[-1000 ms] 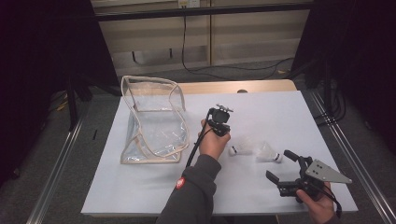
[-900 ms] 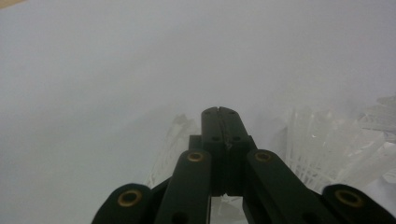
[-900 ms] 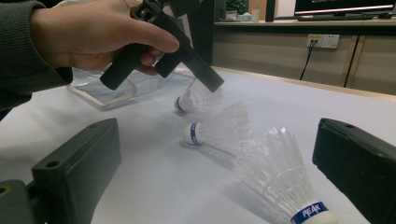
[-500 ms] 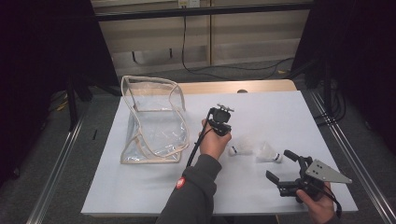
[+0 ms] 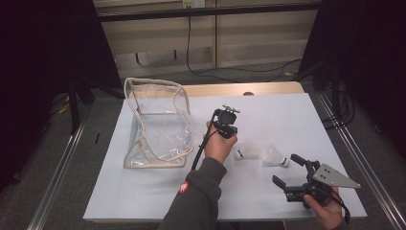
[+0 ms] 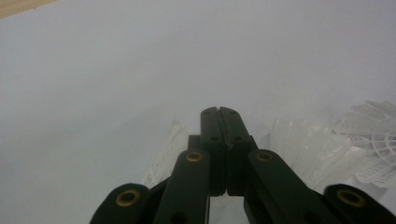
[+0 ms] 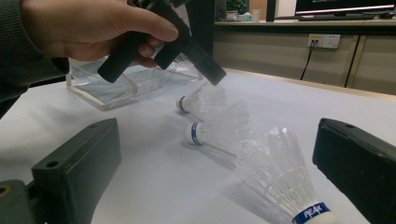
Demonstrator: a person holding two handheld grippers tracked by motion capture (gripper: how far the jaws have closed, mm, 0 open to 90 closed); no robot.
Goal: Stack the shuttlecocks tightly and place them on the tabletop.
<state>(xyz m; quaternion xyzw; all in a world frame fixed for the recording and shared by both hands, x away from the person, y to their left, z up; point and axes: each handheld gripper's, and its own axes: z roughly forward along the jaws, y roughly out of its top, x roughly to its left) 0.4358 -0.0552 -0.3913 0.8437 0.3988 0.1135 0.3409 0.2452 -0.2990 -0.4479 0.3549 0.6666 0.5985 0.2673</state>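
Three white shuttlecocks lie on the white table [image 5: 158, 191]. Nearest my right gripper is one with a blue PEAK band [image 7: 275, 177], then a middle one [image 7: 219, 130] and a far one [image 7: 201, 100]. From above they show as a left cluster [image 5: 243, 153] and one to its right [image 5: 273, 155]. My left gripper [image 6: 219, 112], held by a hand [image 5: 218, 143], points down with its jaws pressed together at the far shuttlecock's feather rim [image 7: 215, 77]. I cannot tell whether a feather is pinched. My right gripper [image 5: 286, 168] is open, low at the front right, facing the shuttlecocks.
A clear plastic zip bag [image 5: 158, 124] with a beige rim stands open on the table's left, close behind the left hand. Metal rails run along both table sides. Cables hang at the back wall.
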